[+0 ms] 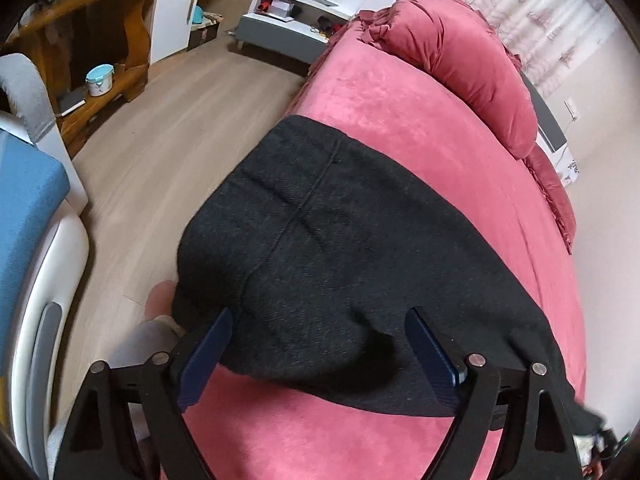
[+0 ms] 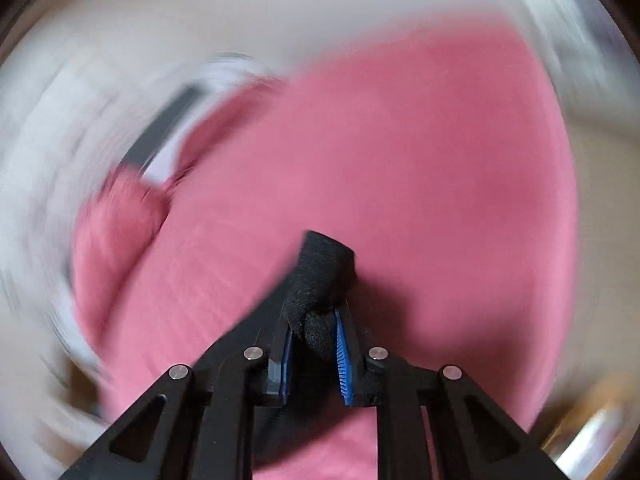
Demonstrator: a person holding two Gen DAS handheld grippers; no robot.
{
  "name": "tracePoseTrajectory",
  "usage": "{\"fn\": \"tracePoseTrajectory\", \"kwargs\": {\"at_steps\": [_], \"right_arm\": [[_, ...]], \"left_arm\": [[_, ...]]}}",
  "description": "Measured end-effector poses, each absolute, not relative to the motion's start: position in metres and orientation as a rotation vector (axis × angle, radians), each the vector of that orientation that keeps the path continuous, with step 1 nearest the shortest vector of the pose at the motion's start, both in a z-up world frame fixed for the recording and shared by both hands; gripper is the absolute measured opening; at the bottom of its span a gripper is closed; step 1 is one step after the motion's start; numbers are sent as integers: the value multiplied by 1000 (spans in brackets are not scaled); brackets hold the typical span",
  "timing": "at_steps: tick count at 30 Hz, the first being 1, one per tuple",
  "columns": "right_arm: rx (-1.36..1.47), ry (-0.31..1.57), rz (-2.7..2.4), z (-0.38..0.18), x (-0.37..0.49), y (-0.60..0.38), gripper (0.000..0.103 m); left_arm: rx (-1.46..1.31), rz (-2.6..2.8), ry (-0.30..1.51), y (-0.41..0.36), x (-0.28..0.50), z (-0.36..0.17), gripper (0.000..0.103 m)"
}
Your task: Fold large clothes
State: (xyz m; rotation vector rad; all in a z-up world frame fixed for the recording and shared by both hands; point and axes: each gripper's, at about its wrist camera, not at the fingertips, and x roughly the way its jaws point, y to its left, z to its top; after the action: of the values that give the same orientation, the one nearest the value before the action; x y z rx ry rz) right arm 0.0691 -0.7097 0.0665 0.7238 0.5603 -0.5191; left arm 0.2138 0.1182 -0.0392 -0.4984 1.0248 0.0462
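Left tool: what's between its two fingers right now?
Only the dark garment lying on the pink bedspread; the left tool stands open over it, in the left wrist view.

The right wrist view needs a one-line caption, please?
Right gripper pinching a bunched dark knitted garment above the pink bedspread.

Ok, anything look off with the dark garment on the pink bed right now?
Yes: the dark grey knitted garment hangs over the edge of the pink velvet bedspread. Its near hem is rumpled, not flat, and the right gripper pinches a bunched wad.
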Motion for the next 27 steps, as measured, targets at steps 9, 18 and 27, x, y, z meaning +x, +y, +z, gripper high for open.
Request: {"fn": "tracePoseTrajectory", "kwargs": {"at_steps": [9, 18, 27], "right_arm": [[968, 781, -960, -38, 33, -748, 37], [1039, 743, -140, -59, 63, -547, 37], [875, 906, 348, -68, 202, -321, 38]], "left_arm": [[-434, 33, 1037, 114, 222, -40, 94], [-536, -20, 1016, 127, 198, -55, 95], [-776, 93, 973, 186, 195, -76, 95]]}}
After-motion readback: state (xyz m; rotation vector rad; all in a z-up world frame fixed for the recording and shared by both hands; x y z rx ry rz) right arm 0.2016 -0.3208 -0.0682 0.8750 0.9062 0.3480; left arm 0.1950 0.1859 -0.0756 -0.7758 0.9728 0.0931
